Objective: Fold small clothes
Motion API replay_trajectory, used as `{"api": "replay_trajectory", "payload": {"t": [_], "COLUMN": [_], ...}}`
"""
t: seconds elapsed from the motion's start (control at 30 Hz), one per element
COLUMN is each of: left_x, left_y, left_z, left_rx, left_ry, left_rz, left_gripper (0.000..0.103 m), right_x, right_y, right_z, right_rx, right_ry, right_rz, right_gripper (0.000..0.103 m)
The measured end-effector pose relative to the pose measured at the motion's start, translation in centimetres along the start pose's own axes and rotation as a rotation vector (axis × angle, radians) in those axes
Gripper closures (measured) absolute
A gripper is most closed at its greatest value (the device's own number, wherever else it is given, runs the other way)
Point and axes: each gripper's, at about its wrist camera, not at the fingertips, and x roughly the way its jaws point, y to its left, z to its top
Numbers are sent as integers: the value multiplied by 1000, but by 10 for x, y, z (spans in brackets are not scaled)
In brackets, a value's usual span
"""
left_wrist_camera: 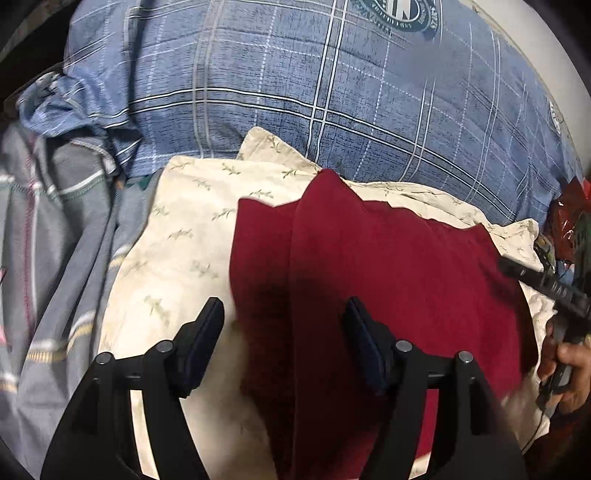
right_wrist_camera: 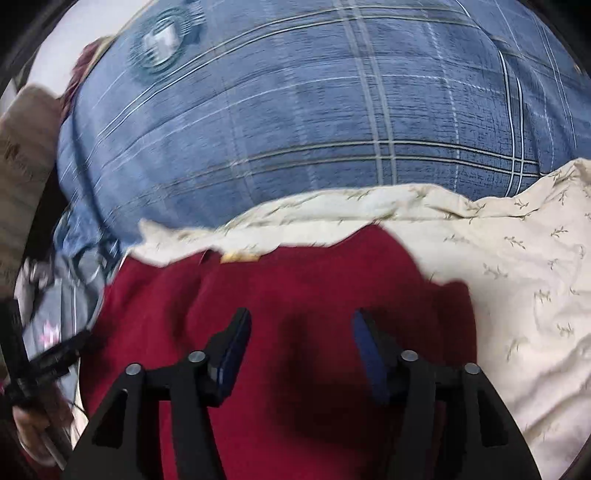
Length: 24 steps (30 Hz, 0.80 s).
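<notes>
A dark red garment [left_wrist_camera: 388, 266] lies partly folded on a cream cloth with a small leaf print [left_wrist_camera: 184, 236]; a fold ridge runs down its left part. My left gripper [left_wrist_camera: 284, 314] hovers open over the garment's left edge, with nothing pinched between its pads. In the right wrist view the same red garment [right_wrist_camera: 295, 295] fills the lower middle, a small tan label [right_wrist_camera: 240, 256] showing at its far edge. My right gripper [right_wrist_camera: 301, 325] stands open above it, its jaws apart and free of the fabric. The right gripper also shows at the left wrist view's right edge, held by a hand [left_wrist_camera: 569, 362].
A blue plaid quilt [left_wrist_camera: 332, 92] with a round emblem [left_wrist_camera: 399, 14] bulges behind the cream cloth. Grey striped bedding [left_wrist_camera: 55, 240] lies to the left. A red shiny packet [left_wrist_camera: 569, 218] sits at the right edge. The cream cloth [right_wrist_camera: 517, 295] stretches to the right.
</notes>
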Motion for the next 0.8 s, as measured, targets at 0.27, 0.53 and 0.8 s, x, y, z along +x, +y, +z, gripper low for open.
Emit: {"api": "replay_trajectory", "payload": {"t": [0.27, 0.53, 0.8], "left_x": [-16, -5, -1], "left_y": [14, 24, 32], "left_z": [-35, -41, -39], "left_rx": [-98, -105, -116], "left_ry": [11, 2, 9], "left_rz": [-83, -123, -155], "left_gripper": [34, 25, 23], "right_x": [1, 75, 130], "right_y": [64, 194, 225], "right_z": [15, 51, 47], "right_rx": [-92, -183, -304], "right_ry": [21, 123, 204], "right_rz": [17, 210, 43], "right_gripper": [37, 38, 84]}}
